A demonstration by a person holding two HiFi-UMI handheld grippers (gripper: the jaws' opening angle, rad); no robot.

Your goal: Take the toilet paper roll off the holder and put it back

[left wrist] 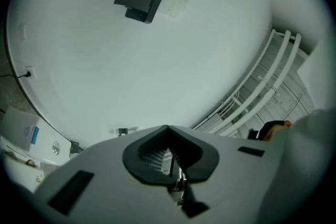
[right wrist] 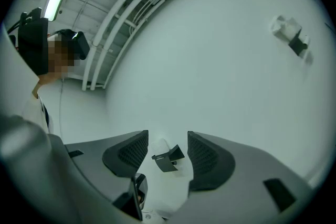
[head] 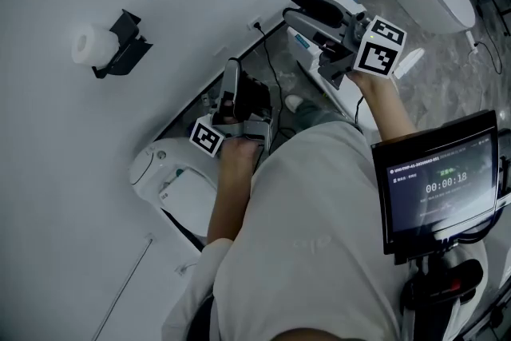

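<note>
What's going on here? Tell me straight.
A person holds two grippers up toward a white wall. The toilet paper roll sits on its black holder, untouched. The left gripper is shut on nothing. The right gripper is open and empty. Both are well short of the roll.

white toilet paper roll (head: 90, 43) on black wall holder (head: 124, 45)
</note>
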